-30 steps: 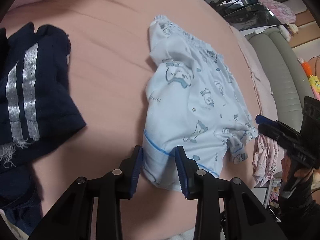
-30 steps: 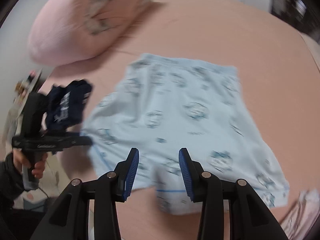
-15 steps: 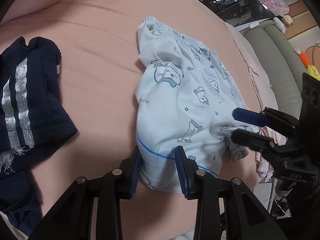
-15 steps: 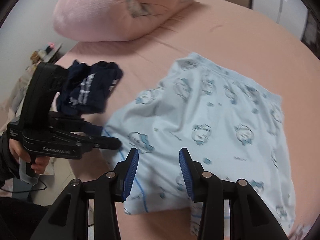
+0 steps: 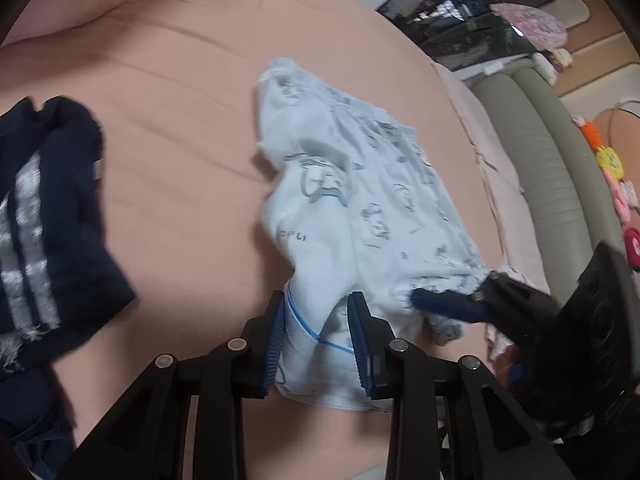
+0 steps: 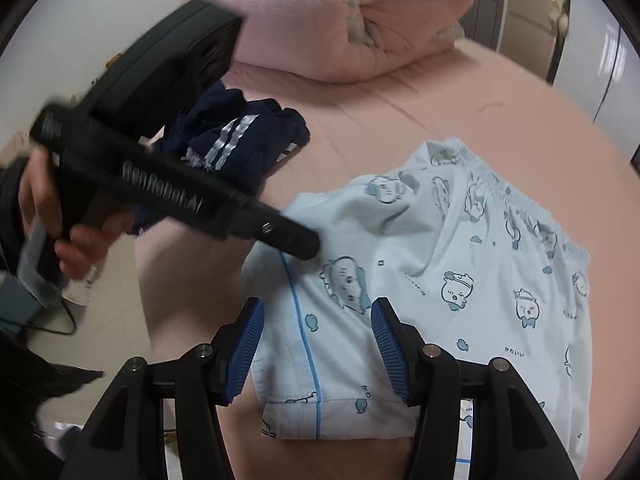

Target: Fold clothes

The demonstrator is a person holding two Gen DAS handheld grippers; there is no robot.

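Observation:
Light blue shorts (image 5: pixel 360 208) with a cartoon print lie on the pink bed sheet (image 5: pixel 180 140), waistband far, leg hems near. My left gripper (image 5: pixel 318 340) is open, and the left leg hem with its blue seam line rises bunched between its fingers. In the right wrist view the same shorts (image 6: pixel 440 260) fill the lower right. My right gripper (image 6: pixel 318 340) is open over the near hem, cloth lying between its fingers. The left gripper (image 6: pixel 296 240) reaches in from the left and touches the shorts' edge. The right gripper's blue finger (image 5: pixel 444 304) shows by the other leg hem.
A navy garment with silver stripes (image 5: pixel 44 220) lies crumpled left of the shorts, also the navy garment (image 6: pixel 240 140). A pink folded quilt (image 6: pixel 340 20) sits at the far end. A grey padded bed edge (image 5: pixel 540 152) runs along the right. A hand (image 6: pixel 80 240) holds the left gripper.
Both grippers have come closer to the shorts' near hems. The left leg cloth has bunched up and now stands between the left fingers. The right gripper has swung left, toward the left one.

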